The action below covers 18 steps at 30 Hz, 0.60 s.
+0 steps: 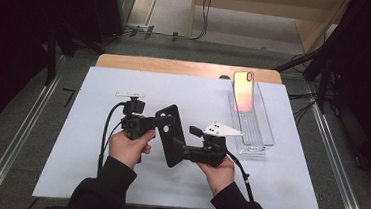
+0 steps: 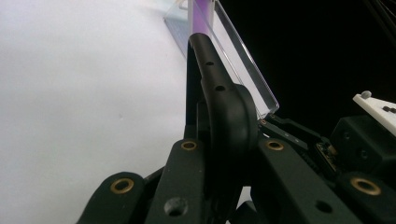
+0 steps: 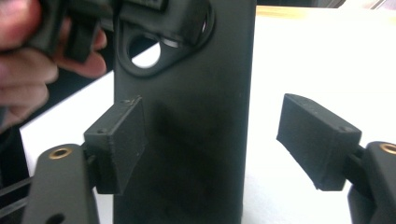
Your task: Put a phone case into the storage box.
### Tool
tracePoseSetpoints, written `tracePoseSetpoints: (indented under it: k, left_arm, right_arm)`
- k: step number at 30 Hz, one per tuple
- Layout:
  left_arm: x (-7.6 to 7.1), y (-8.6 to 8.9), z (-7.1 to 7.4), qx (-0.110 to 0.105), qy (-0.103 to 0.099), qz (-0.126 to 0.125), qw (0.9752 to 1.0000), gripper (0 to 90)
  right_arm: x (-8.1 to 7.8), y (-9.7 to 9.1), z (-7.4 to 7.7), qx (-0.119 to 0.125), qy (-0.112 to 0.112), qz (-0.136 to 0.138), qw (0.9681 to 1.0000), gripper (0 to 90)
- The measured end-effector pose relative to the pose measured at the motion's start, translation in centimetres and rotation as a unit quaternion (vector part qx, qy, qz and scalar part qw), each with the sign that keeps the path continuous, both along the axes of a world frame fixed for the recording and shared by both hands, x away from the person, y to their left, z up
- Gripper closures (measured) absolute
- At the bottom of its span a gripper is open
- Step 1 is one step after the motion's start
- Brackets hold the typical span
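Note:
A black phone case (image 1: 171, 133) is held upright above the white mat between my two hands. My left gripper (image 1: 161, 124) is shut on its upper edge near the camera cutout. In the left gripper view the jaws clamp the case's rim (image 2: 229, 116) at my left gripper (image 2: 224, 154). My right gripper (image 1: 182, 147) is at the case's lower end. In the right gripper view its jaws (image 3: 210, 140) stand open. The case's flat back (image 3: 196, 116) fills the gap, and the right pad (image 3: 317, 140) stands clear of the case's edge. My left gripper (image 3: 154, 14) grips the top there.
A clear plastic tray (image 1: 256, 135) sits on the mat at the right, with a phone (image 1: 243, 91) leaning in its far end. The white mat (image 1: 93, 167) covers most of the wooden table (image 1: 176, 66). Dark stands and cables ring the table.

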State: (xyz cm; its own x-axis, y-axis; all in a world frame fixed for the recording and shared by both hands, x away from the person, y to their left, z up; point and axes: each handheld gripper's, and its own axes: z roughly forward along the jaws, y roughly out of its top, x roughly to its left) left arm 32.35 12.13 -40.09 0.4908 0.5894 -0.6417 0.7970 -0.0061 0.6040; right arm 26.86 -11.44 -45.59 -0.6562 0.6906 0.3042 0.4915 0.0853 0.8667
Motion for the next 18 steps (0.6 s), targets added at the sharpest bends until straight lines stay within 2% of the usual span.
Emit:
tracePoseSetpoints:
  k: [1,3,4,6,8,11,12,15,17,18]
  left_arm:
    - [-0.1,0.0,0.1,0.002,-0.003,0.001,1.0,85.9]
    - [-0.3,-0.1,0.4,0.011,-0.017,0.0,0.9998,85.8]
    - [-0.3,-0.1,0.4,0.011,-0.017,0.0,0.9998,85.8]
    - [-0.5,-0.1,0.7,0.016,-0.034,0.005,0.9993,85.8]
    - [-0.7,-0.1,0.8,0.022,-0.047,0.005,0.9986,85.7]
    - [-0.8,-0.2,0.8,0.028,-0.059,0.008,0.9978,85.7]
    - [-1.0,-0.2,0.9,0.035,-0.076,0.01,0.9965,85.7]
    - [-1.4,-0.4,1.0,0.041,-0.105,0.014,0.9936,85.6]
    - [-1.8,-0.6,1.0,0.039,-0.135,0.017,0.9899,85.5]
    - [-2.0,-0.7,1.0,0.04,-0.141,0.019,0.989,85.6]
  right_arm:
    - [0.0,0.0,0.0,-0.005,-0.002,0.008,1.0,16.1]
    - [0.1,0.1,0.1,-0.006,0.001,0.023,0.9997,13.7]
    - [0.1,0.1,0.1,-0.006,0.001,0.023,0.9997,13.7]
    - [0.3,0.2,0.3,-0.02,0.009,0.042,0.9989,8.5]
    - [0.4,0.2,0.4,-0.022,0.012,0.047,0.9986,0.0]
    - [0.5,0.2,0.6,-0.026,0.015,0.055,0.998,0.0]
    - [0.4,0.2,0.8,-0.033,0.004,0.055,0.9979,0.0]
    - [0.3,0.2,1.1,-0.042,-0.003,0.057,0.9975,0.0]
    - [0.2,0.2,1.2,-0.046,-0.011,0.058,0.9972,0.0]
    - [0.2,0.2,1.3,-0.05,-0.013,0.058,0.997,0.0]
